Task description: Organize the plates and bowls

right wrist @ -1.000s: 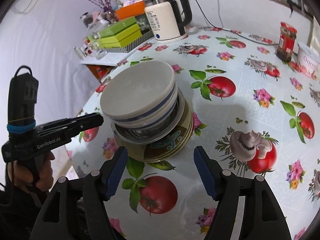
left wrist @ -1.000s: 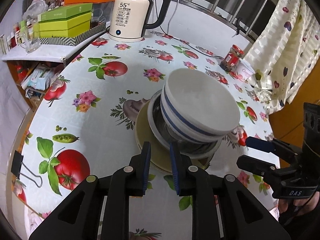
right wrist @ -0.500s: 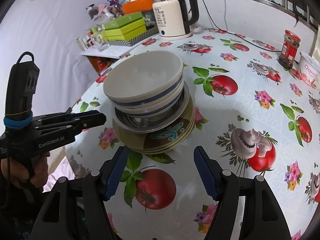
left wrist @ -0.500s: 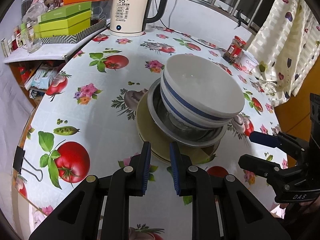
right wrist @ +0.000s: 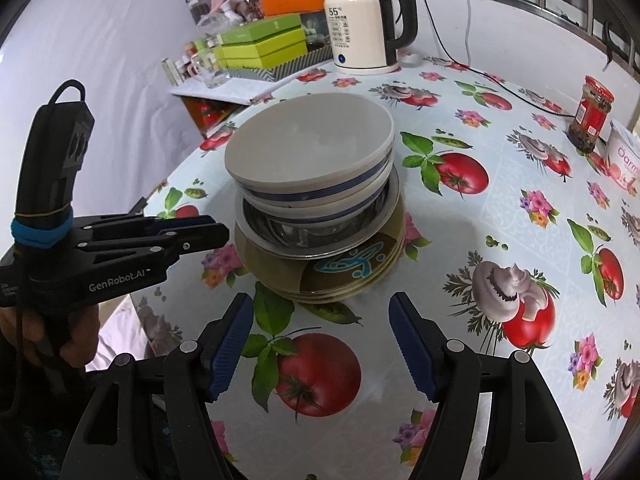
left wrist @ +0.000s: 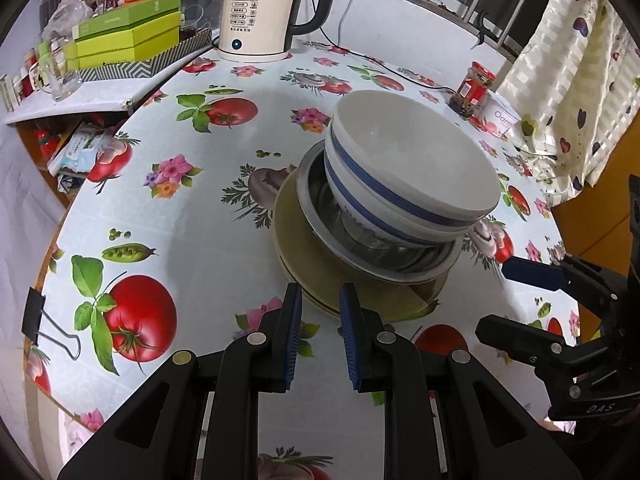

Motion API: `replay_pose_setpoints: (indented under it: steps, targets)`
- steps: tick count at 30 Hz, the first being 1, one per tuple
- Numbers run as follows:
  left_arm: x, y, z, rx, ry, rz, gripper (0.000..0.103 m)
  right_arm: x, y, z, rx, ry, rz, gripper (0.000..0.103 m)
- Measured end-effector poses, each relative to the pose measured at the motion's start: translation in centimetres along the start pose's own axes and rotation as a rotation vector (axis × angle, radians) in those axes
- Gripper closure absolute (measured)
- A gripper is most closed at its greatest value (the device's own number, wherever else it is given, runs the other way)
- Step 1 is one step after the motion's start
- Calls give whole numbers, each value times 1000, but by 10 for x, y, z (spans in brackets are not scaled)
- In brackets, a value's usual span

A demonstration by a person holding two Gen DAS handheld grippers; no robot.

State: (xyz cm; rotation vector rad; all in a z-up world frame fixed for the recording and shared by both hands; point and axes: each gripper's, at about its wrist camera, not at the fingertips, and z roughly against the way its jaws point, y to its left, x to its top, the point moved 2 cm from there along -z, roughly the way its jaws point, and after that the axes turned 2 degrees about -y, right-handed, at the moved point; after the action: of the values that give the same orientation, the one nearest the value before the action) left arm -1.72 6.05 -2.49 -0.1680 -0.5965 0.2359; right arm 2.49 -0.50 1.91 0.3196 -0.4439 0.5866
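Nesting glossy round bowls (left wrist: 412, 168), seemingly ceramic.

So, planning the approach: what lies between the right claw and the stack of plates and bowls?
Only bare tablecloth, printed with a leaf and tomato, in the right wrist view. The open right claw touches nothing; the stack stands just beyond.

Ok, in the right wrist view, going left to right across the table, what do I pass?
Left gripper → stack of bowls and plates → big tomato print → red-lidded jar → white tub at the right edge.
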Motion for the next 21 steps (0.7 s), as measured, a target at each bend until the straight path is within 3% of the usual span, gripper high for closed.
replay_pose_setpoints:
  steps: [21]
  targets:
    - [-4, -5, -7, 50, 13, -57, 83, -1, -1, -11, -61, 29, 9, 29]
